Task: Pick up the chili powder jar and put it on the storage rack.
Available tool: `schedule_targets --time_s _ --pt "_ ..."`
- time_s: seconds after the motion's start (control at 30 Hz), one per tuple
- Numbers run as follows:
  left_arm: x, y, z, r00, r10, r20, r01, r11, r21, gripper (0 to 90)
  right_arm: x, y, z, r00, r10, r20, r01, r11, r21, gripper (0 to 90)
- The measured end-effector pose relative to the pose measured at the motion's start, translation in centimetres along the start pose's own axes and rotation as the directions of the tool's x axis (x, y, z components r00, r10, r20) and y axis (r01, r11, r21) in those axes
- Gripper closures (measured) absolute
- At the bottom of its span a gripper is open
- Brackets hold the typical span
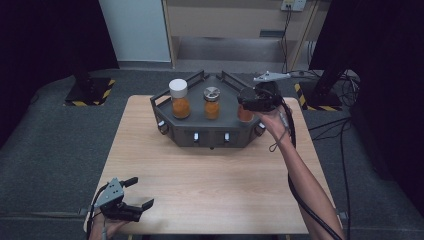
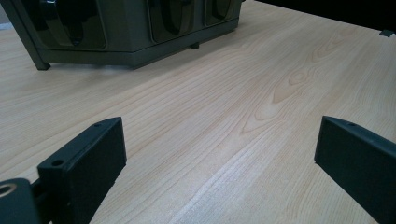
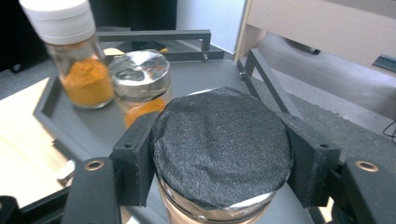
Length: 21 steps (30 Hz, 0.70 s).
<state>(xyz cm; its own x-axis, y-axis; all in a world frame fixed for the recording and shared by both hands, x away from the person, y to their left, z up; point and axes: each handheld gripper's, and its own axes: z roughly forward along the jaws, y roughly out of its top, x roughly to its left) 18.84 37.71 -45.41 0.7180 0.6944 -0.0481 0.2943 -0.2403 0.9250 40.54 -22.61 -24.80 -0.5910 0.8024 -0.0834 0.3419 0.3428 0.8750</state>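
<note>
- Right gripper [image 3: 219, 163] clamps black-capped glass jar of orange powder [image 3: 222, 149]; grip is only on lid, jar could twist loose.
- Neighbouring silver-lidded glass jar [image 3: 141, 84] sits near, risks knock.
- Left gripper [image 2: 219, 158] idle, jaws apart.

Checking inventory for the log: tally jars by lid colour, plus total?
White lid: 1, jar
Silver lid: 1, jar
Black lid: 1, jar, clamped in the right gripper
Total: 3 jars, all with orange powder, on the dark tray.
</note>
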Motion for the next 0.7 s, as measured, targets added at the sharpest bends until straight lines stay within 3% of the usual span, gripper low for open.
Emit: schedule_targets --time_s 0.47,0.7 --pt "0.0 -0.1 -0.1 1.0000 -0.002 -0.002 0.002 1.0000 -0.003 1.4 -0.4 0.4 3.0 0.9992 0.022 0.032 -0.023 0.999 0.030 34.8" --pt "0.0 0.0 -0.1 1.0000 -0.003 -0.002 0.003 1.0000 -0.001 1.5 -1.0 -0.3 4.1 0.9968 0.064 0.049 -0.065 0.997 0.030 34.8"
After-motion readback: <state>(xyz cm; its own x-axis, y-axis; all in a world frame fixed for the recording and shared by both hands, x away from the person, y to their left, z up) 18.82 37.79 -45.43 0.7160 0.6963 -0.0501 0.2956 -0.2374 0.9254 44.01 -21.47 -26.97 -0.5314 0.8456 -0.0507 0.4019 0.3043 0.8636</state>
